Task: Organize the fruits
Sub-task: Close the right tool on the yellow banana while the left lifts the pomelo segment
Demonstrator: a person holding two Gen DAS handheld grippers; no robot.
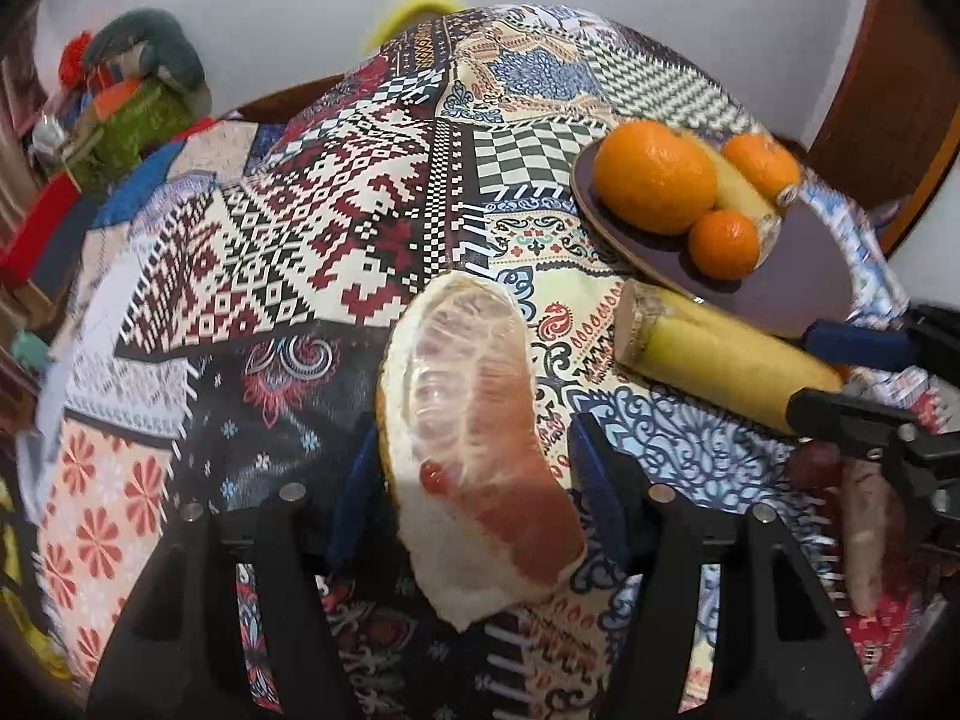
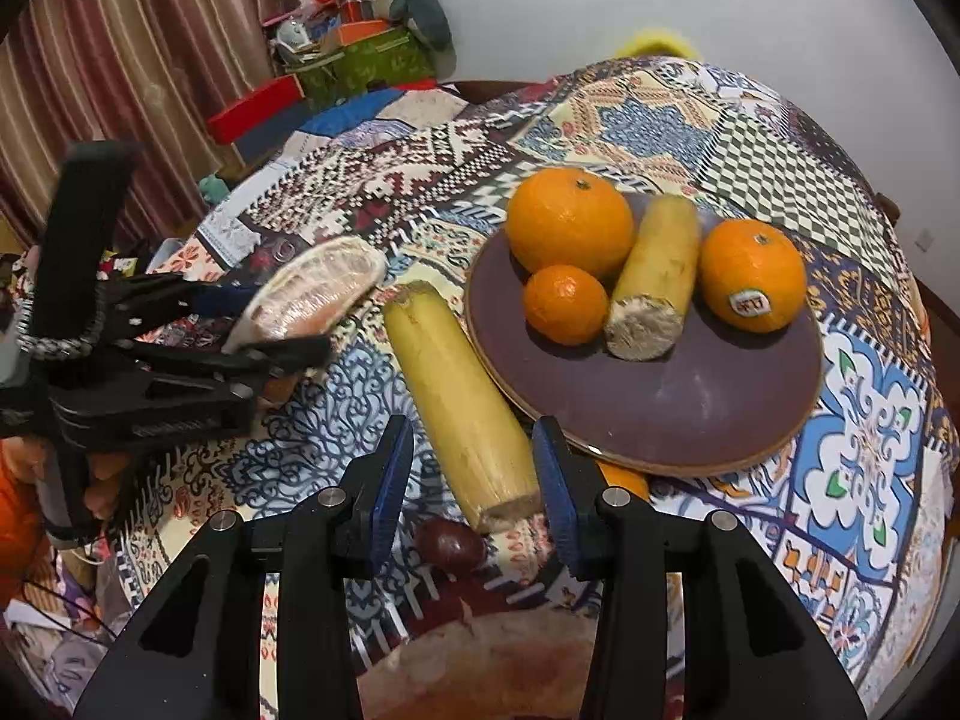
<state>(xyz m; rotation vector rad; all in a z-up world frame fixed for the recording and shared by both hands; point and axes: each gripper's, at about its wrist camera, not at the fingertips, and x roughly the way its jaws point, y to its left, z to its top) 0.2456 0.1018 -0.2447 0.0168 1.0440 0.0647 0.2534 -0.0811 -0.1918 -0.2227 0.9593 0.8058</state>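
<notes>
A peeled pink pomelo segment [image 1: 468, 372] lies on the patterned tablecloth between the fingers of my left gripper [image 1: 474, 438]. That gripper is open, with cloth showing between the fruit and the right pad. In the right wrist view the pomelo segment [image 2: 318, 282] and left gripper [image 2: 282, 324] are at the left. My right gripper [image 2: 469, 426] is shut on the near end of a yellow cane piece [image 2: 456, 378] lying beside the purple plate [image 2: 690, 396]. The plate holds a large orange [image 2: 570, 228], a stickered orange [image 2: 753, 276], a mandarin [image 2: 564, 303] and a second cane piece [image 2: 657, 276].
A small dark red fruit [image 2: 450, 543] sits on the cloth just below the cane's end. An orange [image 2: 624, 480] peeks from under the plate's near rim. A pinkish-brown piece [image 2: 480, 660] lies at the near edge. Boxes and clutter [image 2: 360, 54] stand beyond the table's far left.
</notes>
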